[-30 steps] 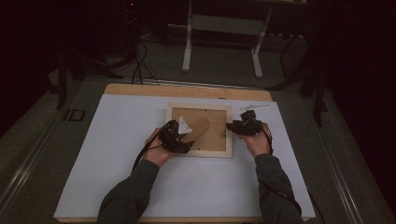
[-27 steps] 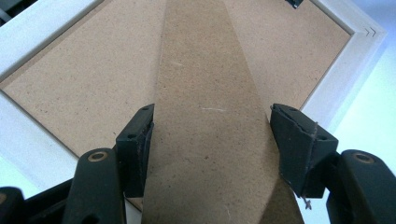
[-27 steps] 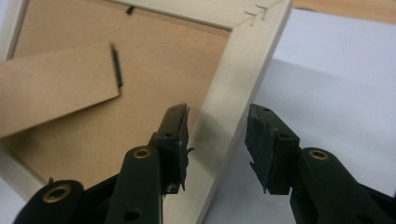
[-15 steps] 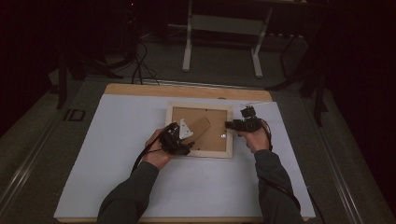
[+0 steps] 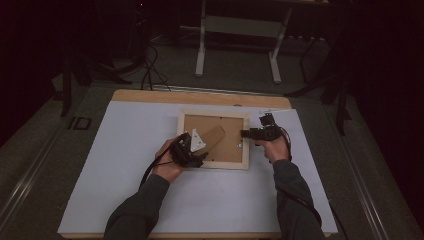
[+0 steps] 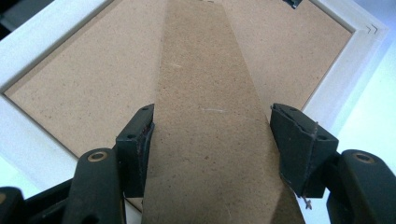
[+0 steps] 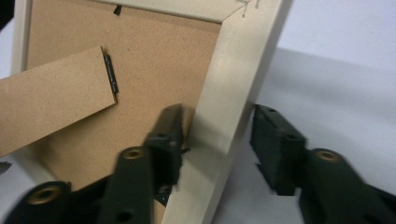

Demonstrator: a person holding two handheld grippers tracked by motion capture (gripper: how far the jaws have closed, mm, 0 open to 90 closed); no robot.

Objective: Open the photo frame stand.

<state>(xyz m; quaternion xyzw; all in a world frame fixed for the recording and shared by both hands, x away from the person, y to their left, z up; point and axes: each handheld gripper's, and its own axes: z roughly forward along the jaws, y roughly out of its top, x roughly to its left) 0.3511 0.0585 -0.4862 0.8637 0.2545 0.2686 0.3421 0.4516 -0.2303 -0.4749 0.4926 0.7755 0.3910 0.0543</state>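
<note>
High view looks down; both gripper views closely share the frame [image 5: 214,162].

white mat [image 5: 125,190] lies open around the picture frame [image 5: 214,164]; stand flap [image 5: 212,137] blocks its centre.

Picture frame [image 6: 56,32] cut off by edges; its front faces down, unseen.

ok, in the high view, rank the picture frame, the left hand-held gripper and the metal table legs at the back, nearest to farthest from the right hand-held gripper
1. Picture frame, right beside the right hand-held gripper, its right rail between the jaws.
2. Left hand-held gripper, across the frame at its left corner.
3. Metal table legs, back on the floor.
</note>
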